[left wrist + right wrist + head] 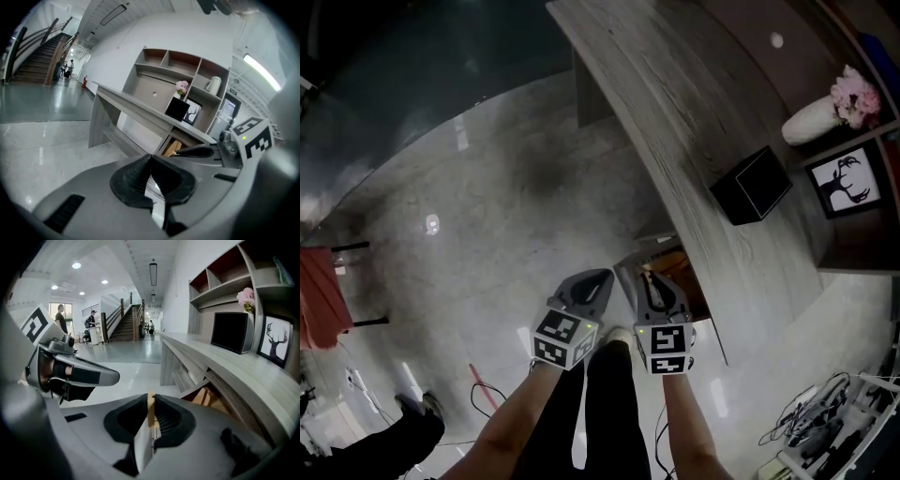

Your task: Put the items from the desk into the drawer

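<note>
My right gripper (648,274) (151,400) is shut on a thin flat tan piece (150,409), held edge-on between the pads. Its tip (646,273) pokes out in front of the open drawer (692,281) (212,398) under the wooden desk (703,112). The drawer's inside is brown, and what lies in it is hidden. My left gripper (600,277) (150,158) hangs just left of the right one over the floor. It is shut, the pads meet at the tips and nothing is between them. A black cube (752,185) (229,332) stands on the desk.
A framed deer picture (847,180) and a white vase with pink flowers (823,114) sit in the shelf unit behind the desk. Cables (820,417) lie on the floor at the lower right. The person's legs (600,412) are below the grippers. A staircase (37,56) rises far off.
</note>
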Tool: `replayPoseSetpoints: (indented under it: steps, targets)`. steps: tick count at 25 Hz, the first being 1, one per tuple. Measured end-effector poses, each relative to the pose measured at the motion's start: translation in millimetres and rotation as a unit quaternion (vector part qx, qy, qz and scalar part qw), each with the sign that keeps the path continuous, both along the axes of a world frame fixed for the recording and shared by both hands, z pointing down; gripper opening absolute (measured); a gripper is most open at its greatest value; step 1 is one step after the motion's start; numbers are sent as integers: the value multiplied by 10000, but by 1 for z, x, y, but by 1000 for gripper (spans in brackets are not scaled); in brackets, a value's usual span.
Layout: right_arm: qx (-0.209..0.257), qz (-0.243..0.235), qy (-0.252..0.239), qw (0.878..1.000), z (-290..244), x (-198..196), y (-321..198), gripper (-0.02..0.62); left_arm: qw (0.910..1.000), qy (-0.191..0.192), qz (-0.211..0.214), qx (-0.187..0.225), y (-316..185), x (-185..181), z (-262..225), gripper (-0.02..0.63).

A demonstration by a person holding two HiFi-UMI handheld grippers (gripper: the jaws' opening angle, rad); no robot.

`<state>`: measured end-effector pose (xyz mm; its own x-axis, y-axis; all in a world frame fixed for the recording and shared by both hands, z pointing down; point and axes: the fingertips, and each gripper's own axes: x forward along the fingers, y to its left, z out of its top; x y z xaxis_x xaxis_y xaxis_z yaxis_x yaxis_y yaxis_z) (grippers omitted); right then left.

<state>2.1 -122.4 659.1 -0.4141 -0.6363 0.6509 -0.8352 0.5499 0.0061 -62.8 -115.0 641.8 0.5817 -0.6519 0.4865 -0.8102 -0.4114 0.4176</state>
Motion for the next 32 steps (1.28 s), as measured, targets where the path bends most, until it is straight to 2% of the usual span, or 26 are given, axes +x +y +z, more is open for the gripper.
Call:
replayPoseSetpoints:
  steps: [3, 5, 18, 22, 25, 32]
  targets:
    - [47, 103, 30, 9999, 2, 4, -6, 61, 10000, 1, 0, -5, -3, 1, 1, 11]
    - [81, 94, 16, 9999, 1, 2, -9, 148, 10000, -6, 5, -15, -4, 0, 2, 11]
    - [76, 179, -79, 9998, -8, 3, 0, 152, 9999, 7, 108, 52, -2, 8, -8, 11]
    - [67, 217, -250, 9994, -17, 0, 7, 132, 9998, 3, 162, 138, -1, 11, -19, 11]
    - [128, 279, -310, 9990, -25, 0, 11, 52, 9996, -17, 191, 195, 0, 12, -27, 11]
    - [277, 207, -541, 9979, -49, -5, 24, 17, 9984, -10, 408, 402, 10, 22, -54, 11]
